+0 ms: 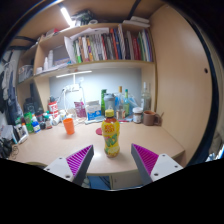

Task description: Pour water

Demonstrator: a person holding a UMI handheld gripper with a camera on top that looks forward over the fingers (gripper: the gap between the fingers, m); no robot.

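A yellow-labelled bottle (111, 133) with a green cap stands upright on the light wooden table (60, 146), just ahead of my fingers and centred between them. My gripper (112, 160) is open, with wide gaps between both purple pads (79, 160) and the bottle. An orange cup (69, 126) stands on the table to the left, beyond the bottle.
Several bottles and jars (118, 103) crowd the back of the table under a bookshelf (100, 48). More small bottles (32, 122) stand at the left. A brown cup (150, 117) sits at the right rear, near a wooden cabinet side (185, 80).
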